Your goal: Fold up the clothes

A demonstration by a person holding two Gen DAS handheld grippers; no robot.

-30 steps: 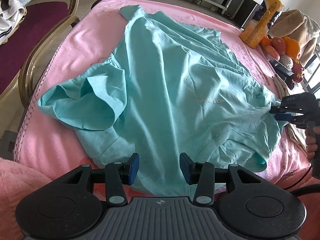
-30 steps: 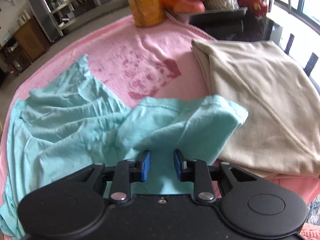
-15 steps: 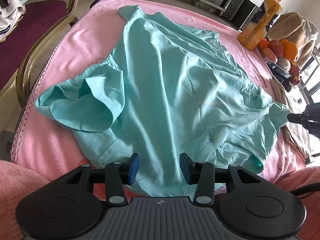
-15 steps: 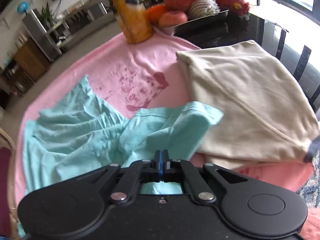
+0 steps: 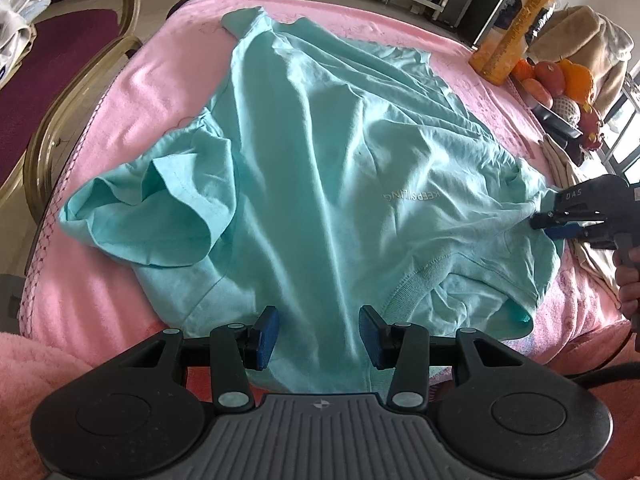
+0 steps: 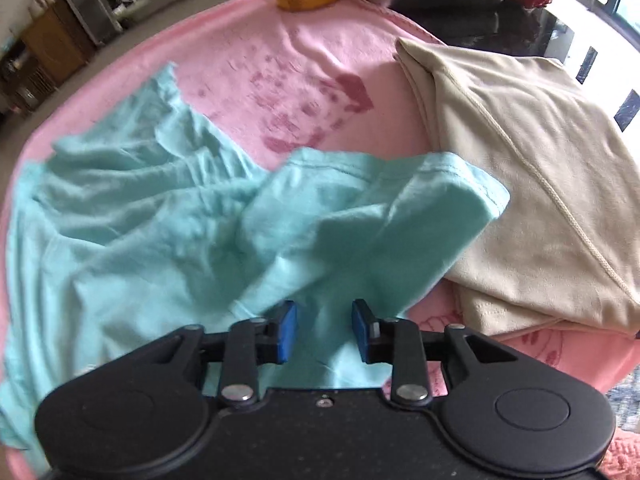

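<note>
The teal T-shirt point(image 5: 320, 184) lies between and beneath the parted fingers of both the left gripper point(image 5: 318, 338) and right gripper point(image 6: 324, 330), seemingly ungripped.

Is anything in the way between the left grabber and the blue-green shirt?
Nothing visible is. The left gripper hangs with open jaws right over the near edge of the teal T-shirt, which lies spread on the pink blanket with nothing on top of it there.

I see a turquoise T-shirt point(image 5: 320, 184) spread wrinkled across the pink blanket, one sleeve point(image 5: 152, 208) bunched, the other sleeve point(image 6: 384, 216) overlapping a beige garment.
</note>
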